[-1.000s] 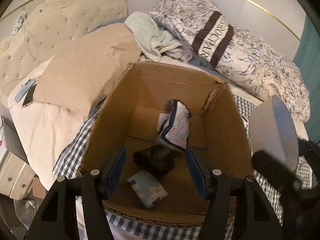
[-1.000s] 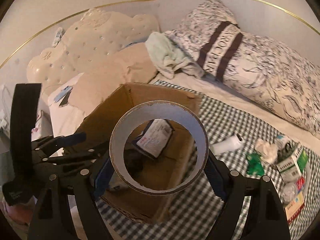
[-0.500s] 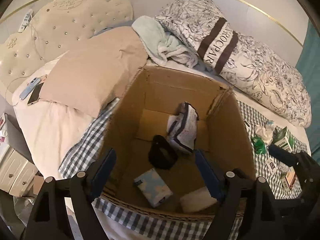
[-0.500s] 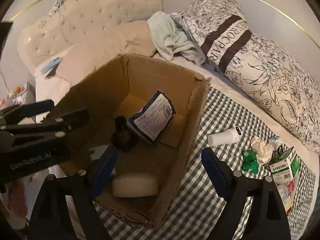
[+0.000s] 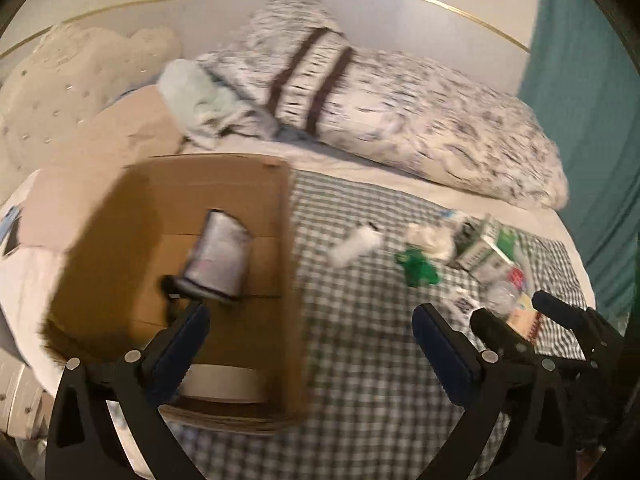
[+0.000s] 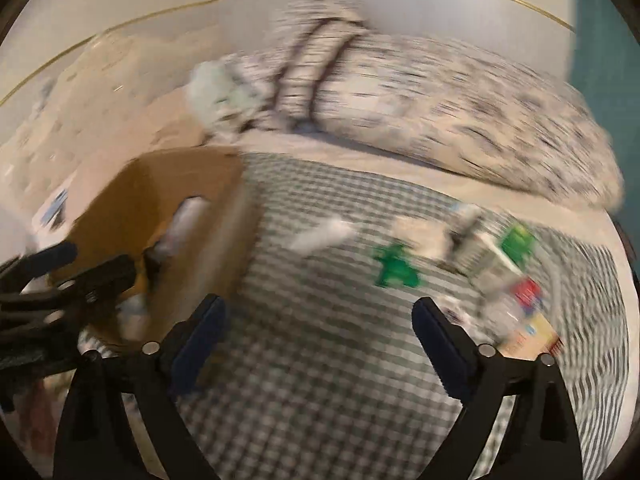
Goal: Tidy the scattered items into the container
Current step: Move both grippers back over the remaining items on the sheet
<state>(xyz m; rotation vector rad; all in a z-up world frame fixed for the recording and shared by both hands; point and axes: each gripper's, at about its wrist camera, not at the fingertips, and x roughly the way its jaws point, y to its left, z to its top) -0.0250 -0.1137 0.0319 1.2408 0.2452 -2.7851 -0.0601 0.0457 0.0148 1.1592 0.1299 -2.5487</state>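
An open cardboard box (image 5: 120, 248) stands on the checked blanket (image 5: 360, 360) at the left. In it lie a dark-edged packet (image 5: 220, 256) and a white tape roll (image 5: 224, 376). Right of the box are scattered a white cylinder (image 5: 354, 246), a green wrapper (image 5: 416, 266), crumpled tissue (image 5: 430, 236) and a green-and-white carton (image 5: 486, 252). My left gripper (image 5: 312, 344) straddles the box's right wall, its jaws opening with nothing gripped. My right gripper (image 6: 320, 340) hovers over the blanket, jaws opening and empty. The right wrist view is blurred; box (image 6: 180, 200), cylinder (image 6: 320, 234) and wrapper (image 6: 396, 268) still show.
A patterned pillow (image 5: 400, 100), a pale towel (image 5: 192, 96) and a beige pillow (image 5: 120, 132) lie behind the box. A teal curtain (image 5: 580, 120) hangs at the right. More small packets (image 5: 516, 300) sit near the blanket's right edge.
The right gripper let the tape roll go and it now lies in the box. Both grippers swung right, from over the box toward the scattered items, and their jaws widened.
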